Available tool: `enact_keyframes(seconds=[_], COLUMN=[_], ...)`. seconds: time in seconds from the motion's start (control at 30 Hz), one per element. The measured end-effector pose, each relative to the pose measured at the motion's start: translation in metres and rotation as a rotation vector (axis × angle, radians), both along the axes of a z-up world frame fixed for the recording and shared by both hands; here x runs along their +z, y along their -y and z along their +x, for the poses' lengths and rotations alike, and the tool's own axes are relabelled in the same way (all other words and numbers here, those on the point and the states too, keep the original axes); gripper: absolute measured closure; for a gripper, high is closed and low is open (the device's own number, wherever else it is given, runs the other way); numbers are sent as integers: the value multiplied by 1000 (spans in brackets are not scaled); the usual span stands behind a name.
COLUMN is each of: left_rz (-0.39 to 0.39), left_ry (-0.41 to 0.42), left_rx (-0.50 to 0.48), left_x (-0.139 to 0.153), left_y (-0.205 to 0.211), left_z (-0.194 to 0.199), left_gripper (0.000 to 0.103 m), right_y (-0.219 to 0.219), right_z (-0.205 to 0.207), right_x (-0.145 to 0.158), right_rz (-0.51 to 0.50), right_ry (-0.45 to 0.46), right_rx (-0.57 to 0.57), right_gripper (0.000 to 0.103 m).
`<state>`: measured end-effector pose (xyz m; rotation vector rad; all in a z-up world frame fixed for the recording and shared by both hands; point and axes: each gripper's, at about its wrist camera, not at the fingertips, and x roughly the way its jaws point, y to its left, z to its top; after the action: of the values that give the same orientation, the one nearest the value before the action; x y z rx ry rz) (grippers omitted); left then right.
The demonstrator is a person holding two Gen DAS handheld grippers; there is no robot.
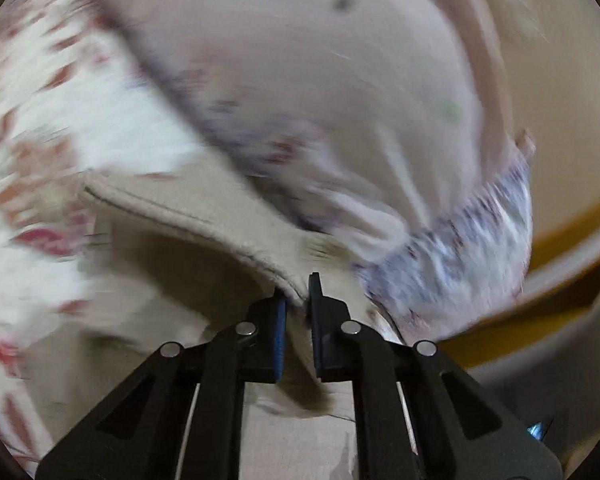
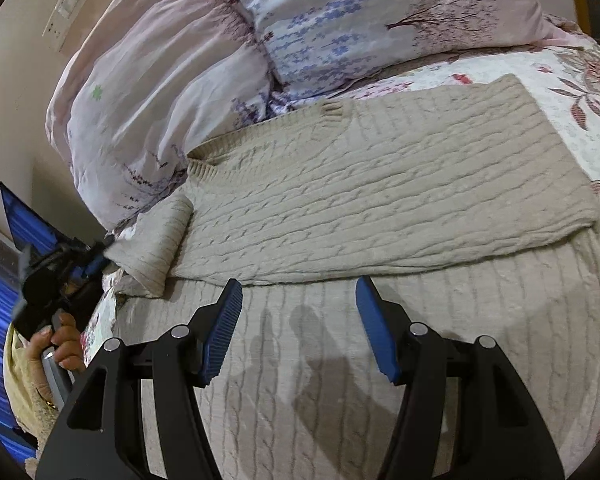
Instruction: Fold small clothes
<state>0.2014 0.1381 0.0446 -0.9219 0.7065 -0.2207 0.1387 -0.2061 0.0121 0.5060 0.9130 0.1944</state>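
Observation:
A beige cable-knit sweater (image 2: pixel 380 184) lies on the bed with one part folded over the other. Its sleeve (image 2: pixel 160 240) sticks out to the left. My left gripper (image 2: pixel 100 258) is shut on the sleeve's end at the left edge of the right wrist view. In the blurred left wrist view, a seamed edge of the beige knit (image 1: pixel 204 216) runs into my left gripper (image 1: pixel 298 300), pinched between the pads. My right gripper (image 2: pixel 299 284) stands open just above the sweater's lower layer, with nothing between its fingers.
Two flowered pillows (image 2: pixel 340 20) (image 2: pixel 140 100) lie just behind the sweater. A floral bedspread (image 2: pixel 572 80) covers the bed. A person's hand (image 2: pixel 64 344) holds the left gripper's handle at the bed's left edge. A wall switch (image 2: pixel 66 12) is at upper left.

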Motion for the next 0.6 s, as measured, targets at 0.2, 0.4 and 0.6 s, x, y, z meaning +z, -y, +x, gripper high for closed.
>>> enact_keyframes(seconds=[0.2, 0.4, 0.6], left_rz=[204, 357, 363], left_ry=[120, 167, 99], left_rx=[-393, -642, -487], left_x=[26, 19, 11], left_y=[132, 196, 116], left_z=[19, -2, -12], left_gripper=[66, 36, 35], right_y=[27, 56, 52], right_z=[-13, -25, -14], right_x=[-6, -10, 11], right_rz=[13, 25, -14], right_ry=[2, -5, 53], right_rx=[-83, -170, -139], right_gripper=[42, 42, 43])
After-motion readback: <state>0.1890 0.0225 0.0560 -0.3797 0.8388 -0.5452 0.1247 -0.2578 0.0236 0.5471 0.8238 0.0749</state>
